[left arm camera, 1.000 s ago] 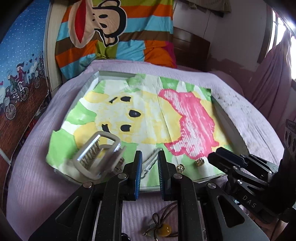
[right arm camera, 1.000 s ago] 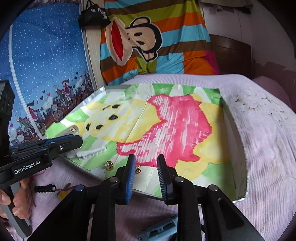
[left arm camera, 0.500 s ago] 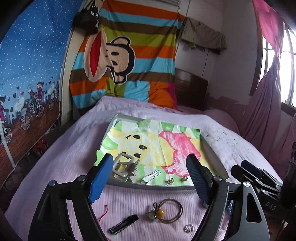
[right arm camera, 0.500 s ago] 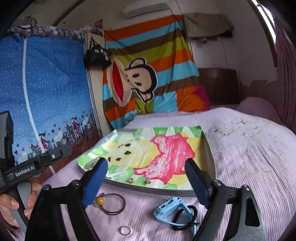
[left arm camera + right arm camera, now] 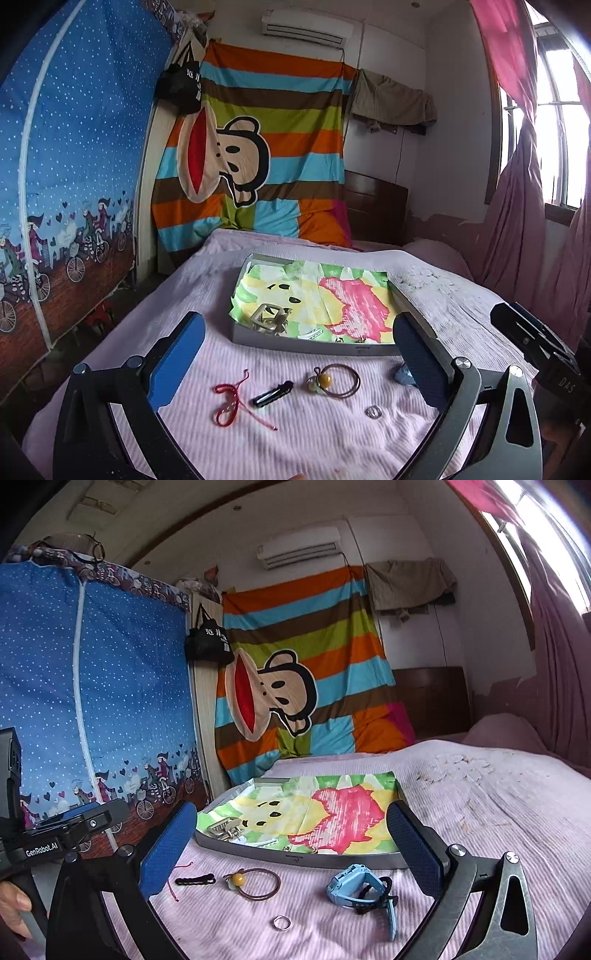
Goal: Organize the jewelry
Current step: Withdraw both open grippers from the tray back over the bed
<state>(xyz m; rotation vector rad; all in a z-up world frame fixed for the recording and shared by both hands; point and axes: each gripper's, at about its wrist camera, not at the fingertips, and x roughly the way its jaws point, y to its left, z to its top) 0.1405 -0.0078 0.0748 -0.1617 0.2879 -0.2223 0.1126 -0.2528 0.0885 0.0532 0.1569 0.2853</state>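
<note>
- Left gripper (image 5: 299,362): jaws spread wide apart, blue-padded fingers (image 5: 176,363) angled outward, nothing between them. It is held level, pointing forward.
- Right gripper (image 5: 291,849): jaws equally wide, blue pads facing each other across an empty gap, also pointing forward.
- The person's left hand (image 5: 16,910) grips the left gripper's handle, at the edge of the right wrist view.

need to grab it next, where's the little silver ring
The silver ring lies on the pink bedspread in front of the tray, between the hair tie and the blue watch.
</note>
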